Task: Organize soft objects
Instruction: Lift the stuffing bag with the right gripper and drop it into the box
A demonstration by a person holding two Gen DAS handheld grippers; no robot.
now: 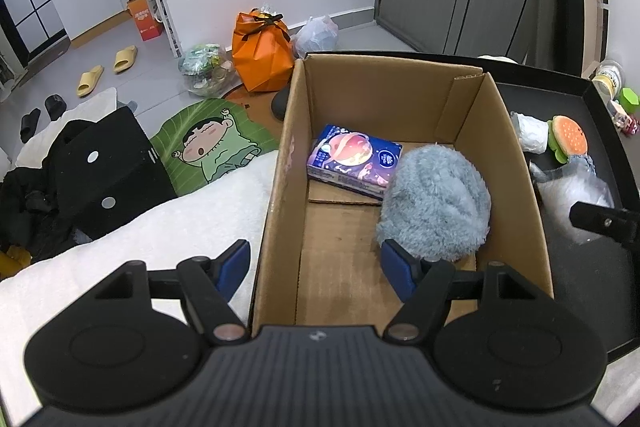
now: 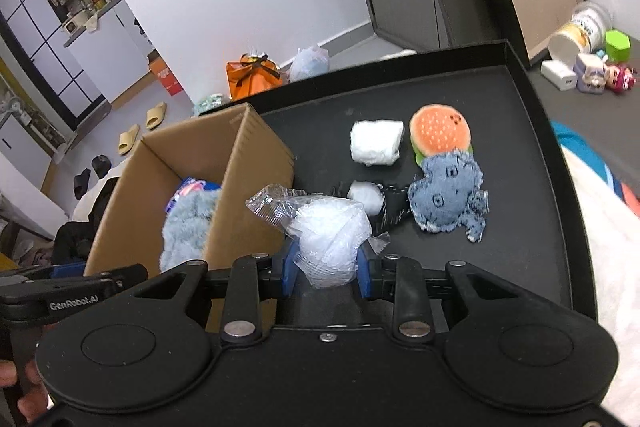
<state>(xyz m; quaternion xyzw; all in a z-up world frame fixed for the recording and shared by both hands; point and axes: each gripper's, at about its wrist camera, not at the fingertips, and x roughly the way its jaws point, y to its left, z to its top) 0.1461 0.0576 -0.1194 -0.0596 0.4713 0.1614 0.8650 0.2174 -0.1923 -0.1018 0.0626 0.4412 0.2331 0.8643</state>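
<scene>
An open cardboard box (image 1: 460, 107) holds a fluffy grey-blue plush (image 1: 436, 199) and a blue tissue pack (image 1: 352, 161). My left gripper (image 1: 316, 265) is open, its jaws straddling the box's near left wall, gripping nothing. In the right wrist view my right gripper (image 2: 326, 267) is shut on a clear plastic packet of white stuffing (image 2: 328, 231), lifted just above the black tray (image 2: 540, 227) beside the box (image 2: 248, 167). On the tray lie a white roll (image 2: 376, 143), a burger plush (image 2: 440, 135), a blue denim piece (image 2: 448, 195) and a small white ball (image 2: 366, 195).
A white blanket (image 1: 180, 227) lies left of the box. On the floor beyond are an orange bag (image 1: 262, 53), plastic bags, a cartoon mat (image 1: 208, 147) and yellow slippers (image 1: 106, 69). Small toys and a jar (image 2: 580, 31) stand past the tray's right edge.
</scene>
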